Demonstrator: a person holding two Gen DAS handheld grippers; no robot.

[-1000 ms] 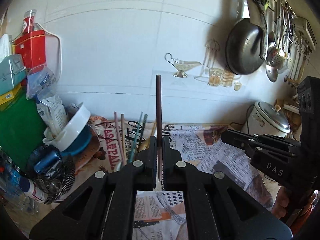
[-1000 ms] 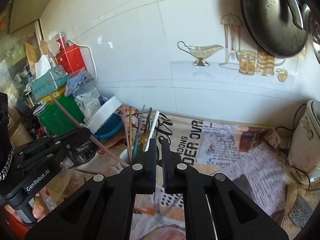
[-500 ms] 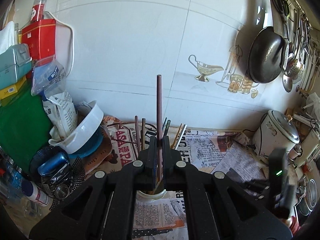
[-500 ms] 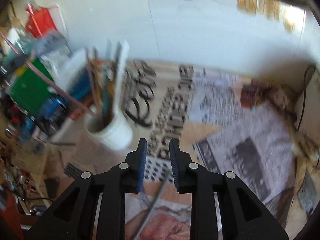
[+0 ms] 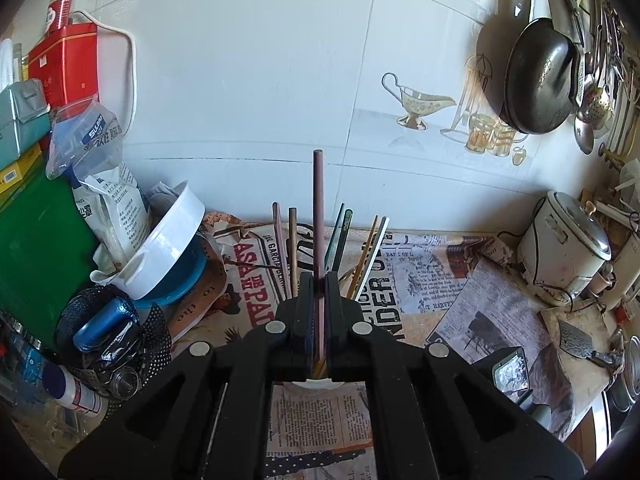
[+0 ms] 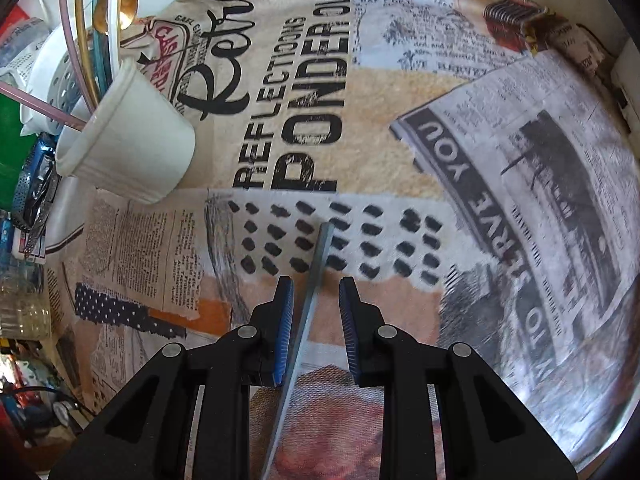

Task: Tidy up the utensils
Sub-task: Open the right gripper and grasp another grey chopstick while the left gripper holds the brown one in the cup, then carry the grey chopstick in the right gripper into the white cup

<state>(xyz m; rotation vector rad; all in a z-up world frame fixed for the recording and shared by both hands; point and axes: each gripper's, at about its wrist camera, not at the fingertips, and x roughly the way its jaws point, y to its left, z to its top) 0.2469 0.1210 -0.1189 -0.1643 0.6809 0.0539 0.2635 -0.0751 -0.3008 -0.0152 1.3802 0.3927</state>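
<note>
Now, left gripper (image 5: 319, 292) clamps brown chopstick (image 5: 319, 216), right gripper (image 6: 316, 292) open w/ grey chopstick (image 6: 316, 268) between, cup (image 6: 124, 148) left.

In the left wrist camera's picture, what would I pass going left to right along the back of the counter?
Red metal tin → tilted white plastic bowl → dark chopstick held upright in the left gripper jaws → hanging black wok → white rice cooker.
</note>
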